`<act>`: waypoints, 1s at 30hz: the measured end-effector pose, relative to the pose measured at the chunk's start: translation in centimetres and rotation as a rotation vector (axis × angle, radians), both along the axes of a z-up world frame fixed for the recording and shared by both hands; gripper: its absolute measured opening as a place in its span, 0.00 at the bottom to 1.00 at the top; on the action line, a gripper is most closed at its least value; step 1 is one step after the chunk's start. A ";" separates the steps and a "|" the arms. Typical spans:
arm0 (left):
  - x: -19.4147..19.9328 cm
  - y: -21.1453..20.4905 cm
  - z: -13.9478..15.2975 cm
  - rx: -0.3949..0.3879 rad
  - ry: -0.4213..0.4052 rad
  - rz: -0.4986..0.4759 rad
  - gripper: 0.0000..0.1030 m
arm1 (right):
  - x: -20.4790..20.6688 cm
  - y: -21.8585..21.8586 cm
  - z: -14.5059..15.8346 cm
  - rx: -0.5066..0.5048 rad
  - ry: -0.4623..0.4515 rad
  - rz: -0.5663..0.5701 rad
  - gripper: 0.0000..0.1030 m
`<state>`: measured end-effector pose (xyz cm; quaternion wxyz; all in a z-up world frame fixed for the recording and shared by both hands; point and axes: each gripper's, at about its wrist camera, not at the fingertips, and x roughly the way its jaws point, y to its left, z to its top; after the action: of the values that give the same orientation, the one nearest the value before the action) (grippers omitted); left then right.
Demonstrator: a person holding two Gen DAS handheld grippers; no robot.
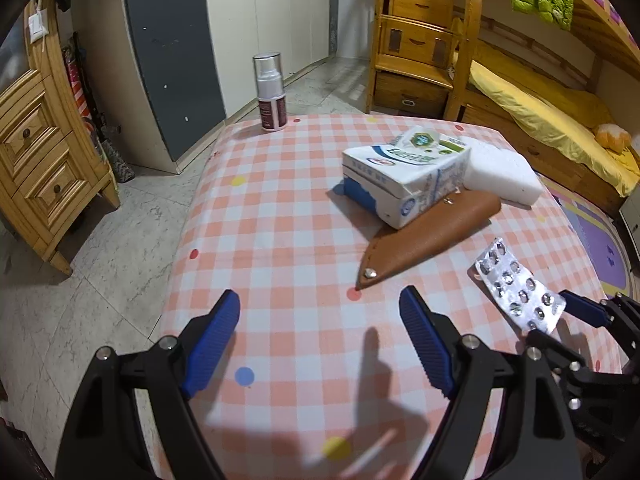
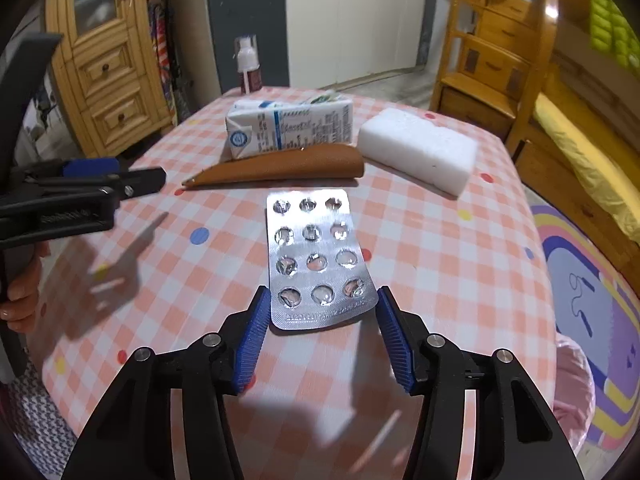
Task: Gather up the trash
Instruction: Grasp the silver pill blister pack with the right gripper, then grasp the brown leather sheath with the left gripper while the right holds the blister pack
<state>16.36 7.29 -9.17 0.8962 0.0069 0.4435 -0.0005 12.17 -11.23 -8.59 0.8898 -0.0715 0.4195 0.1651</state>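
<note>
Left wrist view: left gripper (image 1: 320, 312) spread wide over the checked tablecloth (image 1: 280, 216), holding nothing; milk carton (image 1: 404, 176) far right. Right wrist view: right gripper (image 2: 320, 316) clamped on the empty blister pack (image 2: 316, 260), its near end between the pads.

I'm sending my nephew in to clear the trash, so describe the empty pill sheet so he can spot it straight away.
On the pink checked table, look at the near edge, in front of the brown leather pouch and milk carton. The pill sheet lies between the right tool's fingers: the only flat, shiny silver thing there, with rows of popped bubbles.
</note>
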 end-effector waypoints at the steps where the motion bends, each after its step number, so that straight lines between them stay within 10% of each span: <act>1: 0.1 -0.3 0.0 -0.001 0.001 -0.009 0.77 | -0.4 -0.5 0.4 0.011 -0.006 -0.024 0.51; 20: 3.2 -6.1 -1.9 -0.071 0.036 -0.236 0.38 | -3.6 -5.7 4.0 0.091 -0.088 -0.170 0.53; 26: 1.7 -8.1 -1.8 -0.091 0.046 -0.315 0.38 | -4.4 -7.2 4.1 0.114 -0.092 -0.215 0.53; 30: 2.4 -8.3 -1.8 -0.106 0.048 -0.255 0.56 | -4.8 -7.8 3.9 0.129 -0.089 -0.229 0.53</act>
<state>18.80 -1.02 -10.95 0.8771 0.0156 0.4598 -0.1380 7.38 -19.06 -4.66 0.9233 0.0271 0.3736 0.0856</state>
